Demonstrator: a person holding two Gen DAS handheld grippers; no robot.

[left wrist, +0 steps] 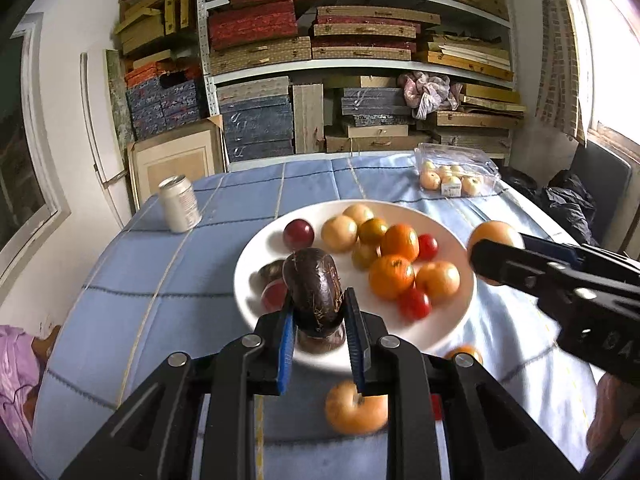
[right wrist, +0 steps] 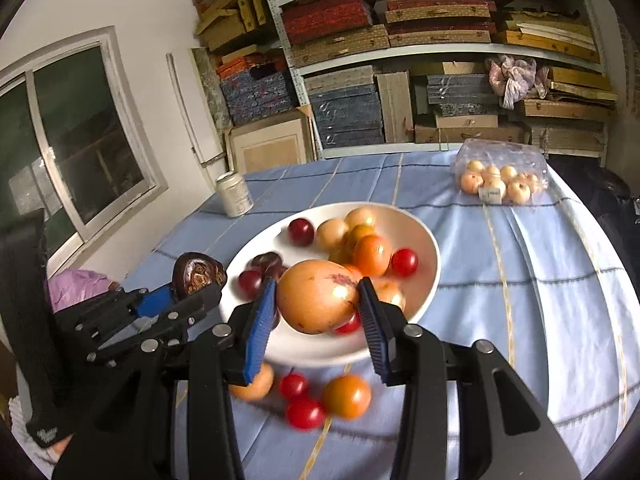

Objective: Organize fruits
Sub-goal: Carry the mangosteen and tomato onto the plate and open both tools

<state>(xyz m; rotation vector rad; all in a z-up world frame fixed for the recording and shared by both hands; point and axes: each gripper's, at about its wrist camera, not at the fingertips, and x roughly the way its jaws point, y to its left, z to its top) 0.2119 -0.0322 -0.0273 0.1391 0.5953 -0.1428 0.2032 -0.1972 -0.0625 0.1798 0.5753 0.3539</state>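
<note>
- Fingers of left gripper (left wrist: 319,316) clamp a dark wrinkled passion fruit (left wrist: 313,290), held over the near-left rim of the white plate (left wrist: 256,256).
- Right gripper (right wrist: 318,312) grasps a large pale-orange fruit (right wrist: 316,296) above the plate's near edge.
- Loose fruit on the blue tablecloth (right wrist: 520,280) just in front of the plate: cherry tomatoes (right wrist: 305,412), an orange tomato (right wrist: 346,396).
- Plate holds oranges, plums, tomatoes.
- Beyond the plate, left: drink can (left wrist: 180,209); right: clear punnet (left wrist: 456,170) of small pale fruit.
</note>
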